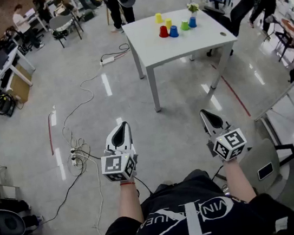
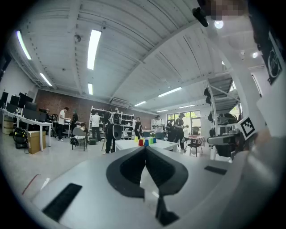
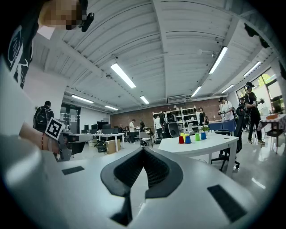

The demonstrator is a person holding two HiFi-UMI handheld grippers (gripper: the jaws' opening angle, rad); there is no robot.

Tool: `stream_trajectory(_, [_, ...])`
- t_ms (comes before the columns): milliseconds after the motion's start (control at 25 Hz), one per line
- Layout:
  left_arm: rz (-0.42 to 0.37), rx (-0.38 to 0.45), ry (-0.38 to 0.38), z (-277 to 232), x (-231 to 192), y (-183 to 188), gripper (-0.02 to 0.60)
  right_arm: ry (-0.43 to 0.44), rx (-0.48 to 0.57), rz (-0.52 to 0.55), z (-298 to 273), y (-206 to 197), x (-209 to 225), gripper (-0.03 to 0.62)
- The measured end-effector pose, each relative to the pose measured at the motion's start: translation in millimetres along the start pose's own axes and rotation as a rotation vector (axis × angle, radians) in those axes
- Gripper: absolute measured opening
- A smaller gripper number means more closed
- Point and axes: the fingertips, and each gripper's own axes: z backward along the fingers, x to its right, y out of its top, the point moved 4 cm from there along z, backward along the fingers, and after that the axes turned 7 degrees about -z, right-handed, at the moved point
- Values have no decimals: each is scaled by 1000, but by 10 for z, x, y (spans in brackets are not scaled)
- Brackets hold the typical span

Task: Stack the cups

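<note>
Cups [image 1: 173,31]: six by our count (two yellow, one red, two blue, one green), in a loose cluster on the far part of the counter [image 1: 180,46]. They are near one another, but each stands on its own spot. From here we cannot tell whether any of them is already several nested together.
Left claw [image 1: 121,127]: jaws together with nothing between them, held level and aimed toward the counter.
Right claw [image 1: 204,113]: jaws together too and empty, level, well apart from the left one.
Our place: well away from the counter, with floor [image 1: 180,120] between both claws and its near edge.
Step, as we judge it: the cups are spread out rather than in one stack, and neither claw is near them. We read this as the approach to the counter.
Next move calls for: closing the gap to the counter, then parting one claw's jaws wide enough to take a cup by its wall. A cup at the cluster's edge is the better choice, so that its neighbours are not knocked.
Watch: a small plant [image 1: 192,8] stands just behind the cups, so a reach over the cluster should stay short of it.
</note>
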Motion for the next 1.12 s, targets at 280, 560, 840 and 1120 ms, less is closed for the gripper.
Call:
stream_trajectory(280, [17, 3, 6, 7, -45, -34, 5, 2, -4, 5, -18, 2, -80, 9])
stream_trajectory(560, [45, -5, -6, -18, -30, -96, 5, -23, -19, -3, 26, -52, -65, 9])
stream_trajectory(840, [61, -7, -37, -127, 60, -158, 5, -62, -32, 16, 25, -1, 52, 91])
stream_trajectory(1120, [90, -40, -63, -235, 3, -304, 5, -81, -42, -69, -86, -69, 137, 213])
